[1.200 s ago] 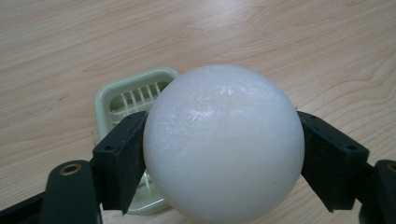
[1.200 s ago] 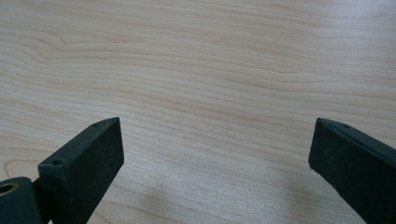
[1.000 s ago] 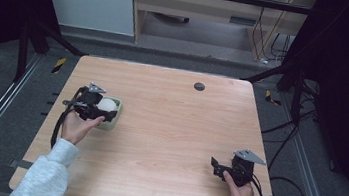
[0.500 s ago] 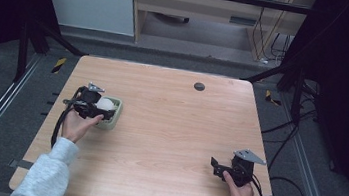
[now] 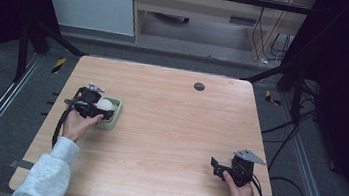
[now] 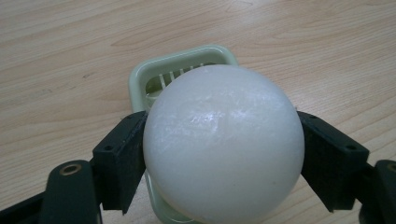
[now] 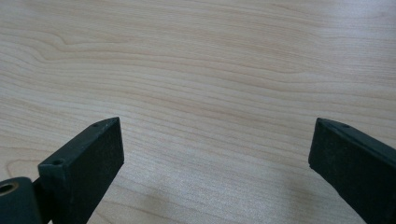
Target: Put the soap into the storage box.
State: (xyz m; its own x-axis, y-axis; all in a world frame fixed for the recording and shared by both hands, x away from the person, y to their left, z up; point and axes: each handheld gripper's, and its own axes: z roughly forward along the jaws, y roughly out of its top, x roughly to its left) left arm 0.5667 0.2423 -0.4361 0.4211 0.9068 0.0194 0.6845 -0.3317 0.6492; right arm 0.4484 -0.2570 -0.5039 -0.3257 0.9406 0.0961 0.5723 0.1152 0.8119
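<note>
A white egg [image 6: 223, 144] is clamped between the two black jaws of my left gripper [image 6: 219, 156], held just above a pale green egg slicer [image 6: 182, 70] whose wires show behind it. From the high view, the left gripper [image 5: 105, 108] and egg [image 5: 104, 104] sit over the slicer [image 5: 113, 112] at the table's left side. My right gripper [image 5: 218, 168] rests near the front right of the table, jaws wide apart; in the right gripper view [image 7: 215, 154] only bare wood lies between them.
The wooden table [image 5: 174, 128] has a small dark round cap [image 5: 199, 86] near its far edge. Cables trail from both grippers. Metal rails run along the floor on both sides, and a desk stands beyond the table.
The left gripper with the egg has shifted slightly over the slicer. The right gripper has stayed still.
</note>
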